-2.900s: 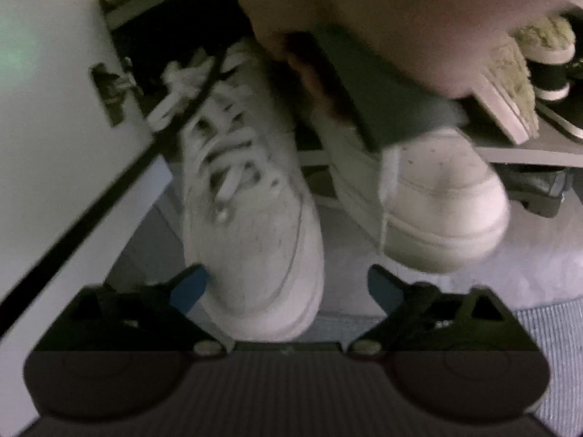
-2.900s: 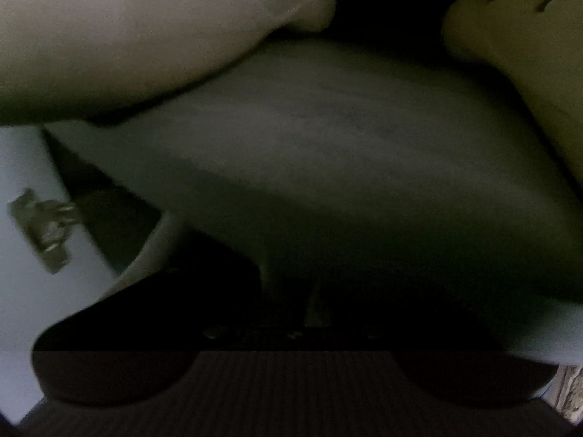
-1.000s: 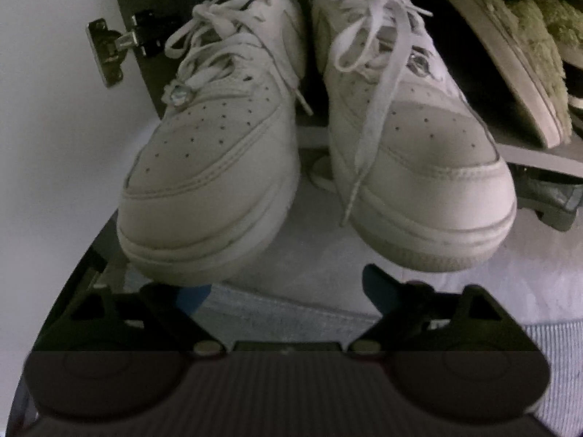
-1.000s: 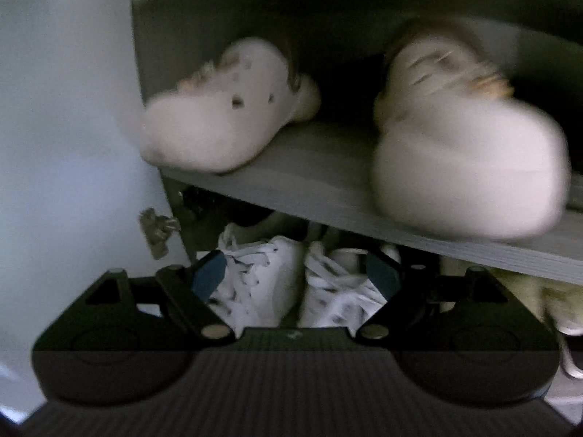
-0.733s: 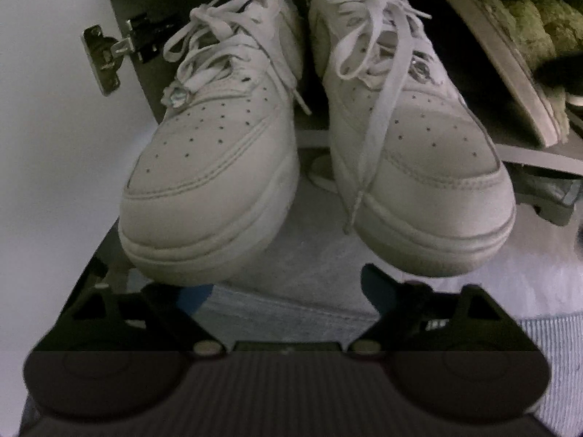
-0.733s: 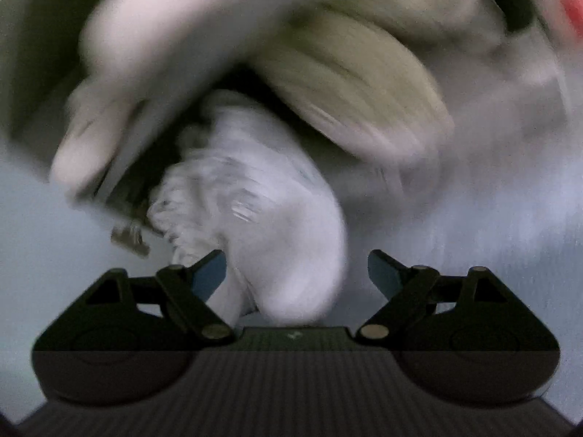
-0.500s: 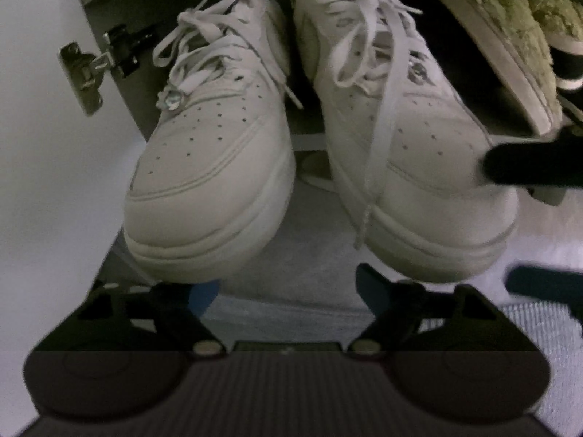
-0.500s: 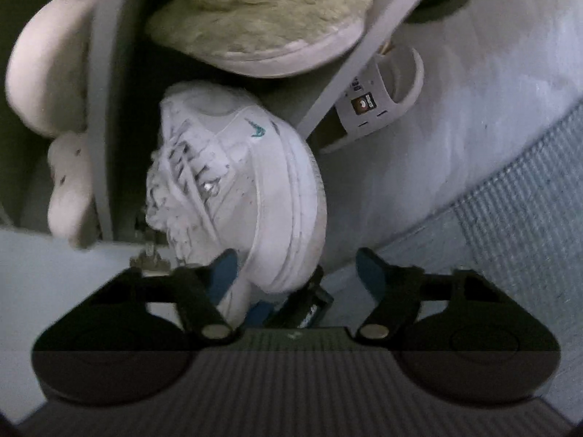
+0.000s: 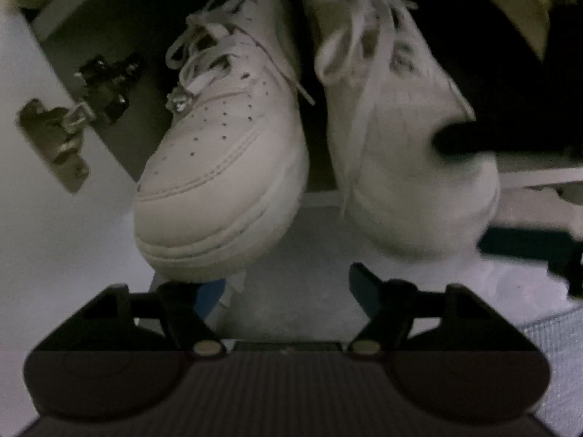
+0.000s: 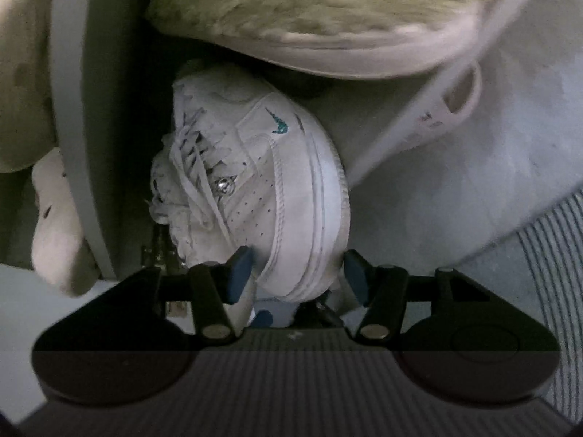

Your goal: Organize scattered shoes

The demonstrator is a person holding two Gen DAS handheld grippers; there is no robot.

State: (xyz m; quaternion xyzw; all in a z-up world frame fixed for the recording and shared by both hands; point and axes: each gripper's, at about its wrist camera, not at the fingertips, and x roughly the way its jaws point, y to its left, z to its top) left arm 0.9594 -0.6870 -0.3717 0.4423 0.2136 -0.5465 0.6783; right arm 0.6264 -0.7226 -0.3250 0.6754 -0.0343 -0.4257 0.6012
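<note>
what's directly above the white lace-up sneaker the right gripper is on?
Above the white lace-up sneaker in the right wrist view sits a fuzzy olive slipper, sole toward it. Whether they touch is hidden in shadow. The right gripper straddles the toe.

Dim light. White cabinet door (image 9: 43,240) with metal hinge (image 9: 58,138); grey shelf (image 10: 73,109); pale floor (image 10: 455,167); ribbed grey mat (image 10: 554,255).

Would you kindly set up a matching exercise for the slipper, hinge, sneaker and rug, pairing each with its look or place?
Things:
1. slipper
2. hinge
3. sneaker
4. rug

Descriptions:
A. fixed to the white door
B. grey and ribbed
C. white, laced, with a teal logo
D. fuzzy, olive

Pairs: 1-D, 2-A, 3-C, 4-B
</note>
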